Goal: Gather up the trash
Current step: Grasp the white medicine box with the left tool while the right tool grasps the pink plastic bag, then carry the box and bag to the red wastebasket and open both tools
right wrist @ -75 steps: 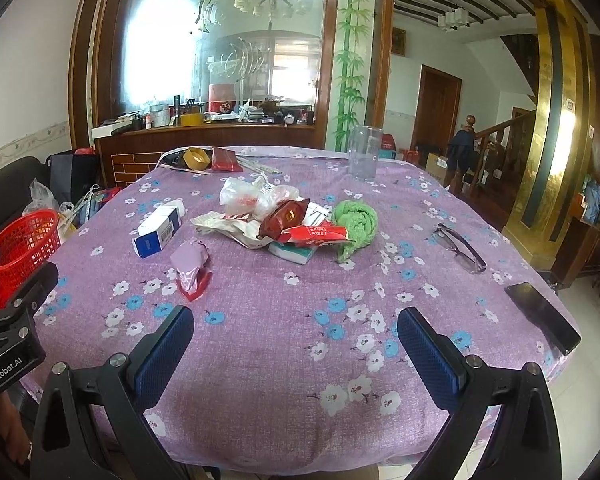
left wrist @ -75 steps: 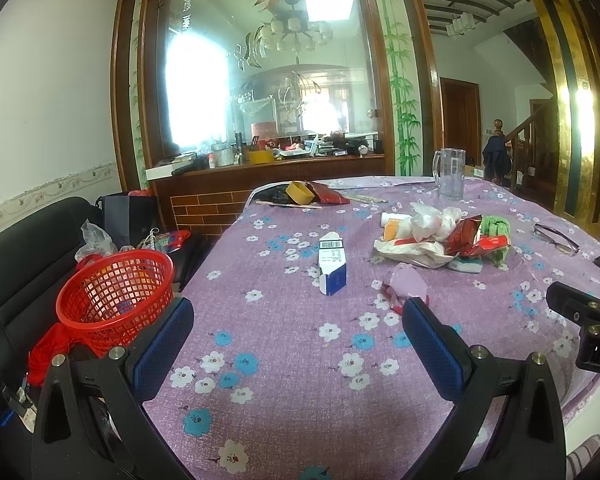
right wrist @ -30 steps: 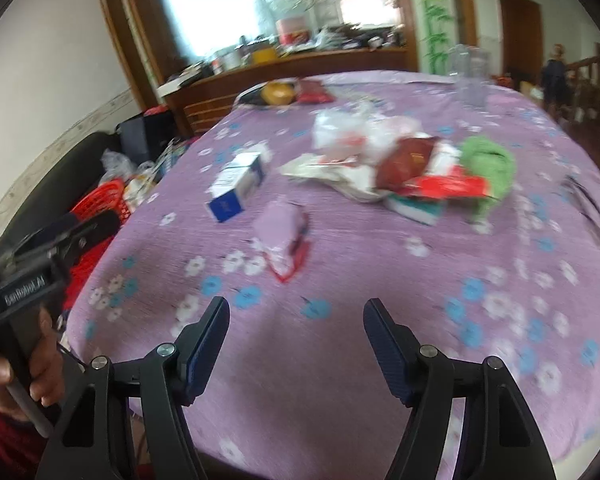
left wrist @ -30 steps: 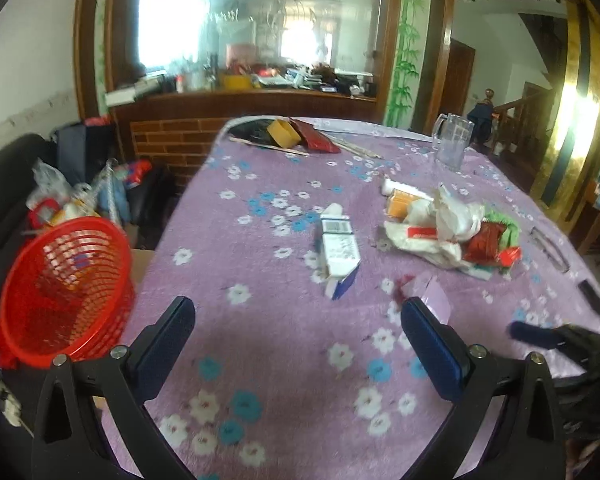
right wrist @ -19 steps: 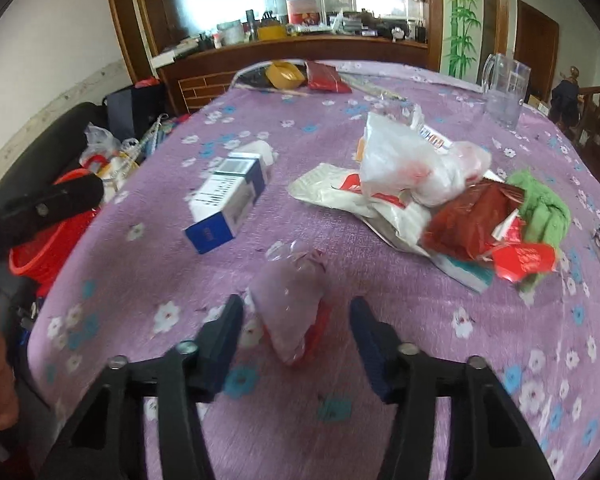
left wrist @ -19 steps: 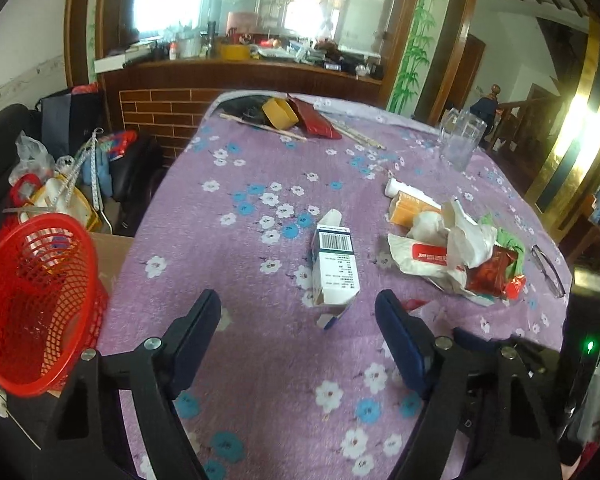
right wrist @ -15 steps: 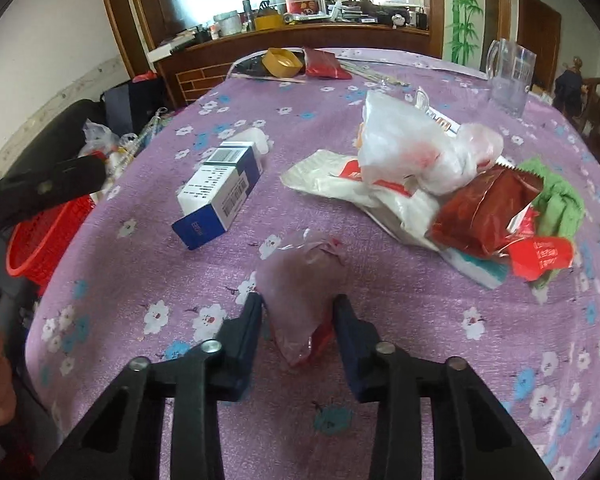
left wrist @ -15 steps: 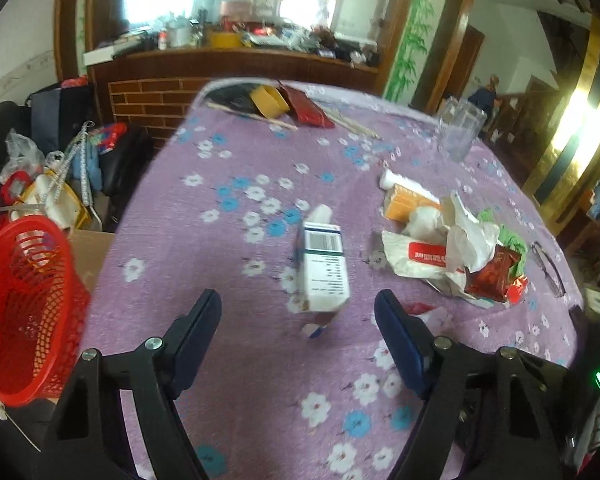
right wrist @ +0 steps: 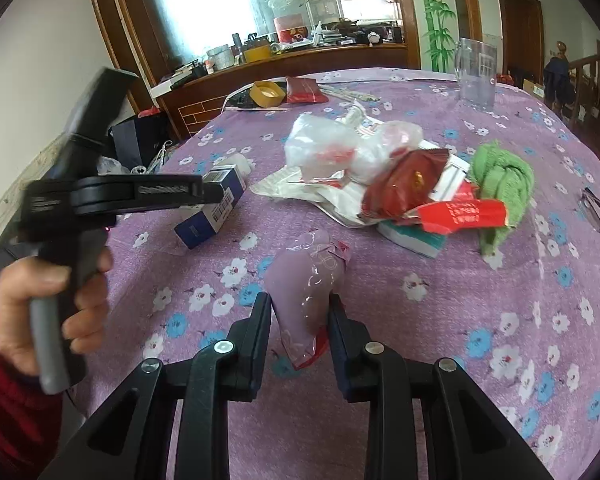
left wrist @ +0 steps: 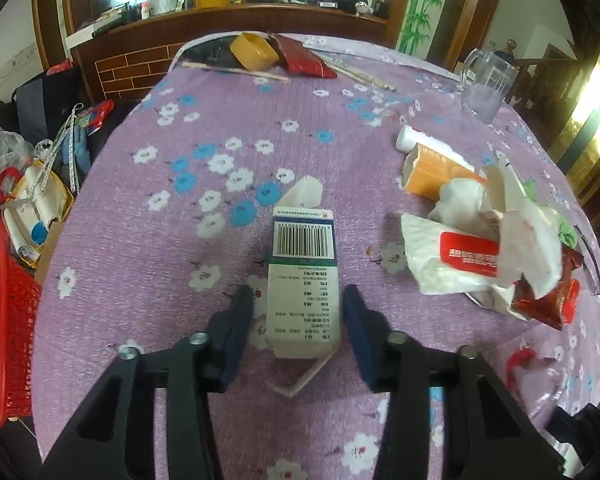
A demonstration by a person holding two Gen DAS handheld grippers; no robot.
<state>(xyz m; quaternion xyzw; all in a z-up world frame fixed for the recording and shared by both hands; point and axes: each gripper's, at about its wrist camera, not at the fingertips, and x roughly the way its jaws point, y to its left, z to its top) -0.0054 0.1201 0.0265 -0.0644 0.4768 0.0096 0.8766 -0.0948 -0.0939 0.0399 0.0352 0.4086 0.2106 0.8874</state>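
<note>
The small cardboard carton [left wrist: 302,280], white with a barcode panel and a blue underside, lay flat on the purple flowered tablecloth [left wrist: 220,128] with both end flaps sprung open. It looked empty and light, stiff along its long sides but easy to crush, so the sensible hold was across the narrow width near the closer end, clear of the loose flaps. The left gripper [left wrist: 298,320] straddled exactly that part, its jaws closing, with the carton between them; a thin strip of cloth appeared to show on each side, though from this angle contact could not be ruled out.

Near the carton, toward the table's front edge, lay a pale pink plastic packet [right wrist: 306,292] with a red corner, soft, crinkly and probably slippery. The right gripper [right wrist: 300,316] had its pads pressed against the packet's flanks low down, pinching it at the waist, where the film would bunch rather than slide.

Beyond both lay the main heap of trash: a clear bag [right wrist: 324,152], a dark red wrapper [right wrist: 404,176], white paper and an orange box [left wrist: 432,168], beside a green cloth [right wrist: 500,176]. A red mesh basket [left wrist: 0,312] stood off the table's left side, the likely place for it all. A glass jug [left wrist: 486,88] stood farther back.
</note>
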